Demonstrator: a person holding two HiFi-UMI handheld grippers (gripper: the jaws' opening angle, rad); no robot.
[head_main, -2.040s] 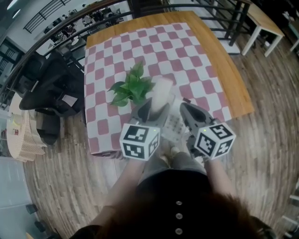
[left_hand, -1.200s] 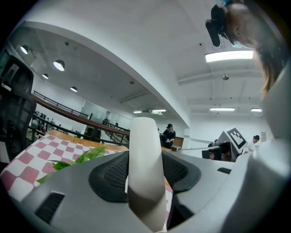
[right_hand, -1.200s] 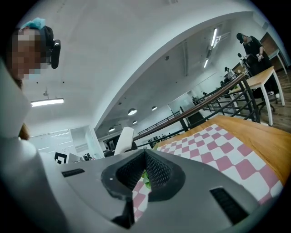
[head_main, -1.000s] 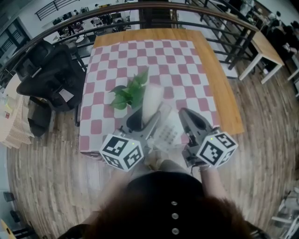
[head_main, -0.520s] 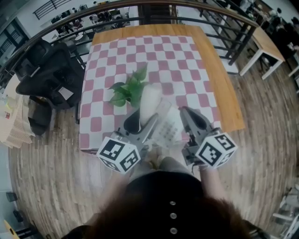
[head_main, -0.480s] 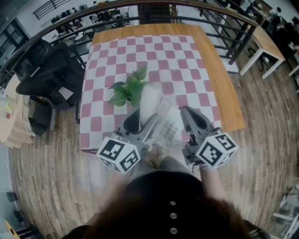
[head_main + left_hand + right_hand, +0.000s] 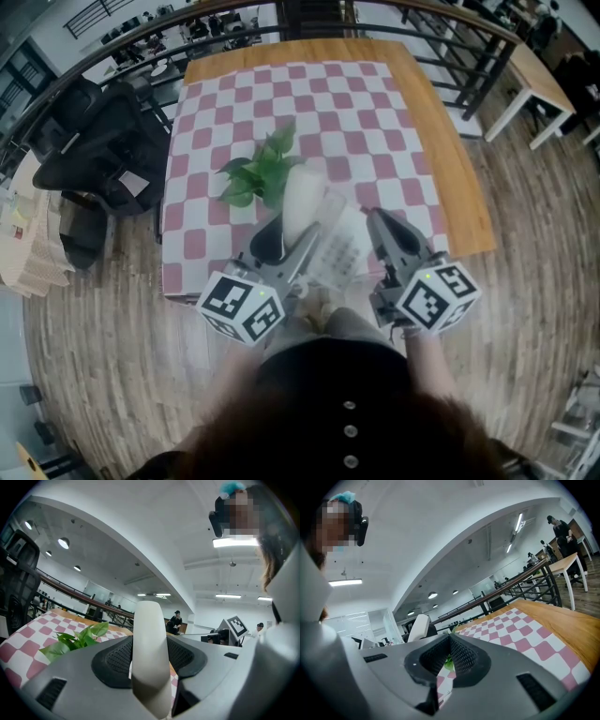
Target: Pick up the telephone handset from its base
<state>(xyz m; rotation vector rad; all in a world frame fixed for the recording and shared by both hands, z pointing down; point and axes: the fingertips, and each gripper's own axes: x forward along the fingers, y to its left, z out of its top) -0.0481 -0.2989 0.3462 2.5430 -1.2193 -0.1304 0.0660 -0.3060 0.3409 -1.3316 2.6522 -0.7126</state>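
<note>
The white telephone handset (image 7: 302,195) is off its base, standing on end between the jaws of my left gripper (image 7: 289,234), which is shut on it. In the left gripper view the handset (image 7: 149,634) fills the gap between the two dark pads. The pale telephone base (image 7: 339,251) with its keypad lies on the table's near edge, between the two grippers. To the right of the base my right gripper (image 7: 377,217) hangs with its jaws together. In the right gripper view its fingertips (image 7: 450,638) meet with nothing between them.
A red-and-white checked cloth (image 7: 328,103) covers the wooden table (image 7: 459,187). A green potted plant (image 7: 265,169) stands just beyond the handset. A black office chair (image 7: 89,150) is at the left, a dark railing (image 7: 450,37) behind, and a white side table (image 7: 534,70) at the far right.
The left gripper with the handset has drifted a little to the left in the head view. Its grip on the handset is the same. The right gripper has stayed in place.
</note>
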